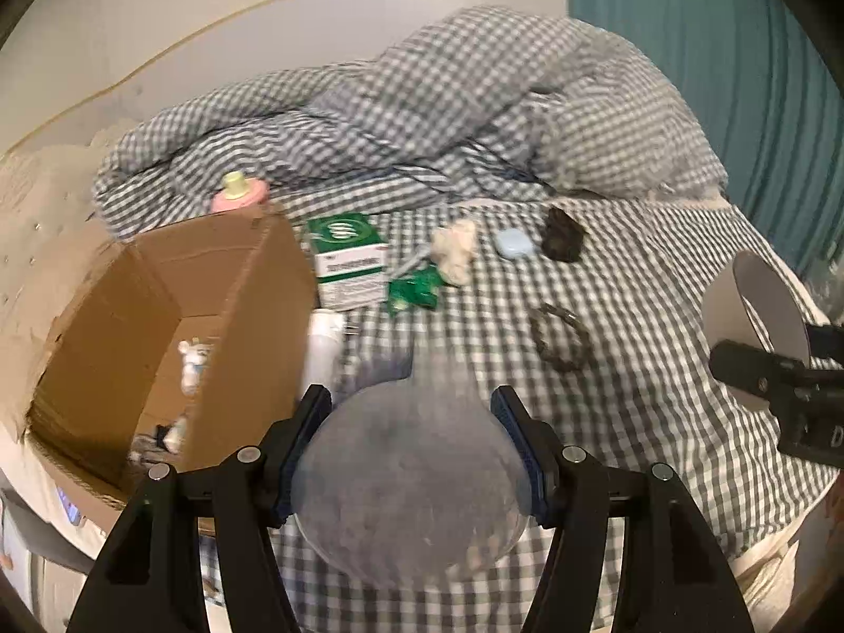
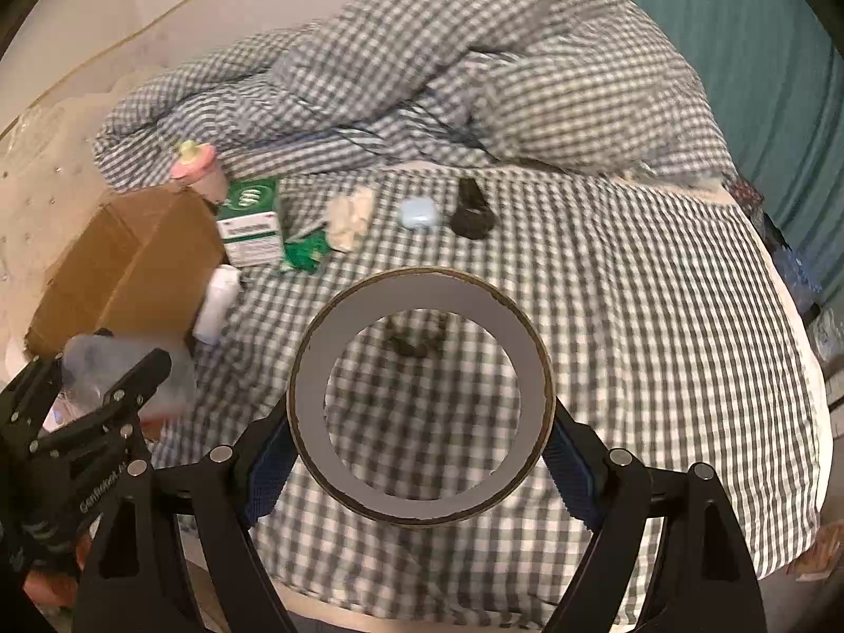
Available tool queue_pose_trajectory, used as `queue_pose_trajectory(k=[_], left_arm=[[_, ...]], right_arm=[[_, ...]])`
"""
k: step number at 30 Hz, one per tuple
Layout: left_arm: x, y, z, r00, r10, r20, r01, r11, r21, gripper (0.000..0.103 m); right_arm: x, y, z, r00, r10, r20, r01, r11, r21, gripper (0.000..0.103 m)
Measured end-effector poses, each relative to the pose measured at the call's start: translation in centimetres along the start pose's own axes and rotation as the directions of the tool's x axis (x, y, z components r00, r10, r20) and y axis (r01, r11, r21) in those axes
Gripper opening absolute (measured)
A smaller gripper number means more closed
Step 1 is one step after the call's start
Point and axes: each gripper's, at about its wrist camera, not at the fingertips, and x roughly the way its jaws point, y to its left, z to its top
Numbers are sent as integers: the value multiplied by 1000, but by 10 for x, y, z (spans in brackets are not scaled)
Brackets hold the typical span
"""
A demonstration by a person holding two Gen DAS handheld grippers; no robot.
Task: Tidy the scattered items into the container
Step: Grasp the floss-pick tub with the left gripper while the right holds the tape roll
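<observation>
Left wrist view: the left gripper (image 1: pixel 411 453) has its blue-padded fingers (image 1: pixel 311 422) pinching a clear round plastic container (image 1: pixel 409 480) by its sides, above the grey-and-white checked bedsheet (image 1: pixel 633 369). Right wrist view: the right gripper (image 2: pixel 422 453) clamps a grey ring-shaped roll of tape (image 2: pixel 422 395) between its pads. To the left stands an open brown cardboard box (image 1: pixel 174 327); just right of it lie a white bottle (image 1: pixel 324 343) and a green-and-white carton (image 1: pixel 351 264). Farther off rest a pale blue case (image 2: pixel 419 212) and a rumpled checked duvet (image 2: pixel 422 79).
</observation>
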Motion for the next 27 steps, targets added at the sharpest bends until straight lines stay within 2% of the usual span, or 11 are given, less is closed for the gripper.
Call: queue_pose_trajectory(k=[10, 11, 12, 15, 21, 24, 27], left_arm=[[-37, 96, 28, 995, 88, 54, -83, 993, -85, 65], [-37, 104, 26, 996, 77, 45, -73, 994, -82, 66], [-35, 107, 22, 998, 63, 32, -61, 996, -66, 75], [-33, 97, 3, 997, 67, 50, -66, 998, -12, 101], [-27, 47, -58, 1000, -2, 25, 2, 1000, 31, 103], [-17, 26, -83, 1000, 28, 0, -28, 999, 24, 103], [1, 17, -94, 998, 37, -47, -37, 999, 4, 103]], right_arm=[[-7, 96, 41, 989, 140, 44, -135, 986, -101, 83], [-5, 103, 43, 989, 145, 42, -139, 984, -108, 83], [-3, 108, 44, 989, 144, 39, -138, 984, -115, 83], [8, 114, 40, 990, 137, 14, -135, 983, -121, 83], [16, 98, 33, 994, 110, -13, -111, 989, -93, 83], [14, 88, 31, 995, 104, -7, -104, 992, -72, 83], [14, 81, 30, 994, 108, -9, -109, 992, -64, 83]])
